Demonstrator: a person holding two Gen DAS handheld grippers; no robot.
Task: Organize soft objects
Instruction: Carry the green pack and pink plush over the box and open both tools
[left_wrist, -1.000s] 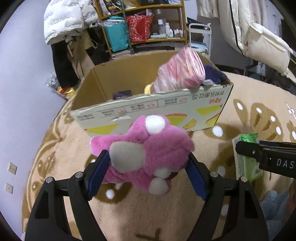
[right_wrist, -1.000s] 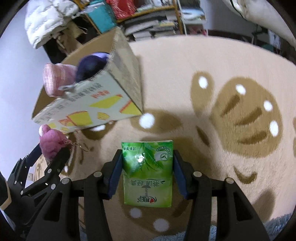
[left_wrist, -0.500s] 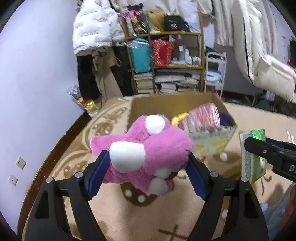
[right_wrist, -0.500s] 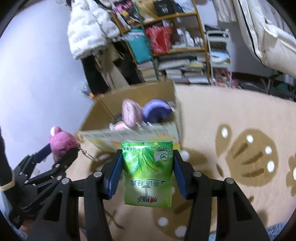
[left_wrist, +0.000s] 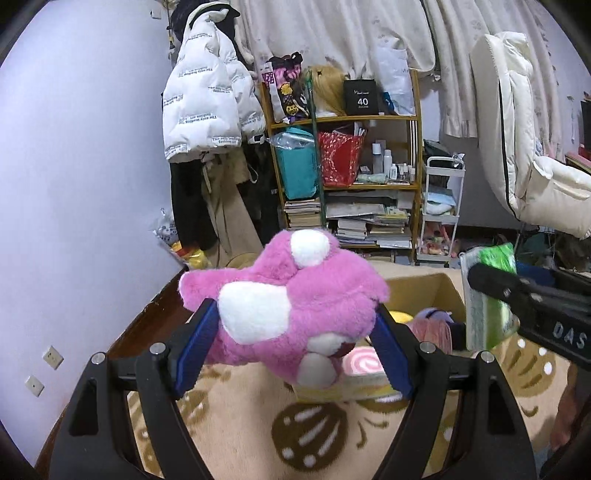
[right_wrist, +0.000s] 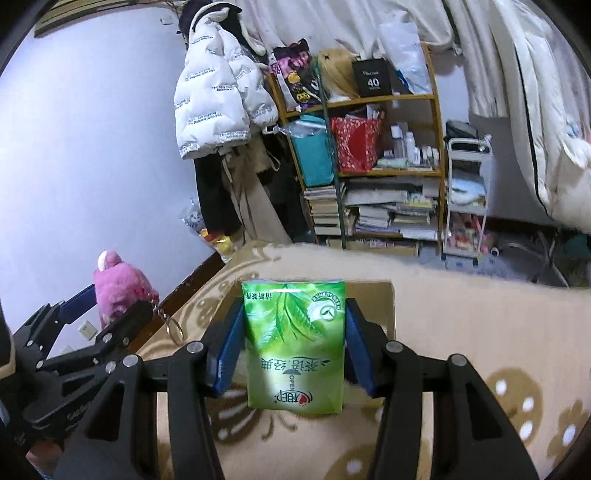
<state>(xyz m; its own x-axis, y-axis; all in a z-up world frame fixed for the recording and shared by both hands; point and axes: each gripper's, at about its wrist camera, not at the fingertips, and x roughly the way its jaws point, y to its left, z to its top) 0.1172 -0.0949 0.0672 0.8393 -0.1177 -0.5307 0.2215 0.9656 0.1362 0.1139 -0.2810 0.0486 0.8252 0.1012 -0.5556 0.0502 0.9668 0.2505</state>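
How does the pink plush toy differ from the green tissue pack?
The pink plush toy is furry, lumpy and white-patched; the green tissue pack is smooth, flat, rectangular and printed. The toy bulges beyond the left hand-held gripper; the pack fits neatly within the right hand-held gripper. Both are soft and held above the rug.

A fluffy pink plush toy (left_wrist: 288, 314) with white patches hangs clear of the rug, squeezed at both sides. Beside it a green tissue pack (right_wrist: 295, 347), leaf-printed, stands upright in the air above an open cardboard box (left_wrist: 439, 291) of soft things.
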